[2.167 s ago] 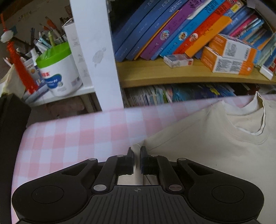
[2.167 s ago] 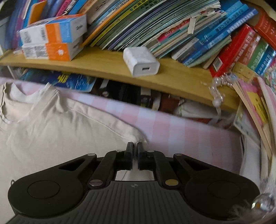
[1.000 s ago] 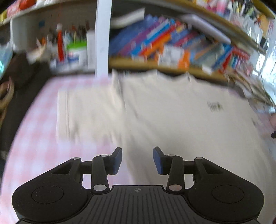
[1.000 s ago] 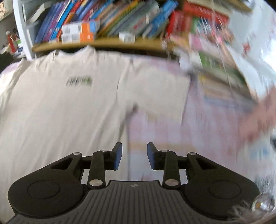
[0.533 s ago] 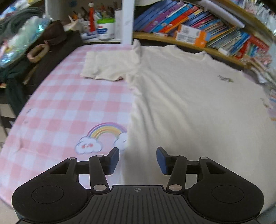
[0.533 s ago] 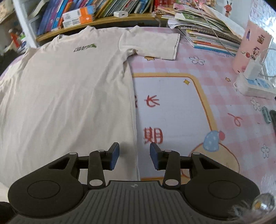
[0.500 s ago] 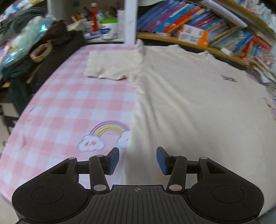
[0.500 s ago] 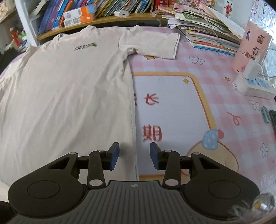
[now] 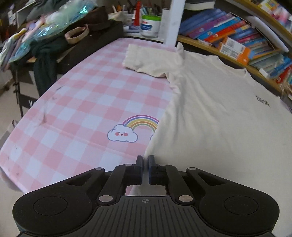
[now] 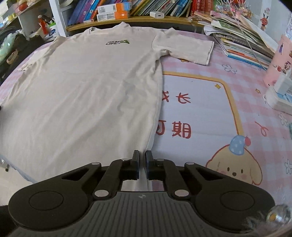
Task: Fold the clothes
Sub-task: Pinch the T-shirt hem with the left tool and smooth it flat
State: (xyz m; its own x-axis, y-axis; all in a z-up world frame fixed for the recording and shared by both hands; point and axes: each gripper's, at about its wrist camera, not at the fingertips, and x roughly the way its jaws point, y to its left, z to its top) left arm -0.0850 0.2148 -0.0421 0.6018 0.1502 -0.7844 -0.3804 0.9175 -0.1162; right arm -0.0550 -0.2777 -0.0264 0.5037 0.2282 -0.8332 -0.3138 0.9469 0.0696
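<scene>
**Cream T-shirt pinched at both lower corners**

Cream T-shirt [image 10: 87,87] lay flat, front up, on the desk [image 9: 76,102], collar toward the bookshelf [image 10: 146,20], both short sleeves spread out sideways. Half a second earlier both tools had stood with jaws apart over the hem edges. The jaws had just been closing. The left hand-held gripper [image 9: 145,160] was pressed together on the shirt's lower left side edge, cloth running between the pads. The right hand-held gripper [image 10: 142,155] was likewise clamped on the lower right side seam, a strip of fabric visible between its fingers. Both cameras sat lower and nearer the hem than two seconds earlier, when each tool had gripped a sleeve close to the shelf.

Surroundings: rainbow-and-cloud print [image 9: 135,129] on the cover just left of the shirt's edge, its right end hidden under the cloth. Stack of magazines [image 10: 242,42] lay beyond the right sleeve. White power strip [image 10: 279,96] sat near the desk's right edge, with a pink box [image 10: 277,60] behind it. Dark clothing [image 9: 45,60] hung off furniture to the left. A green-lidded tub [image 9: 150,25] stood at the far left corner, beside a white upright post.

Surface: pink-and-white checked cover with a cartoon puppy [image 10: 237,160] and red characters in a framed panel. Shelf packed with slanting books and orange boxes [image 10: 113,11].
</scene>
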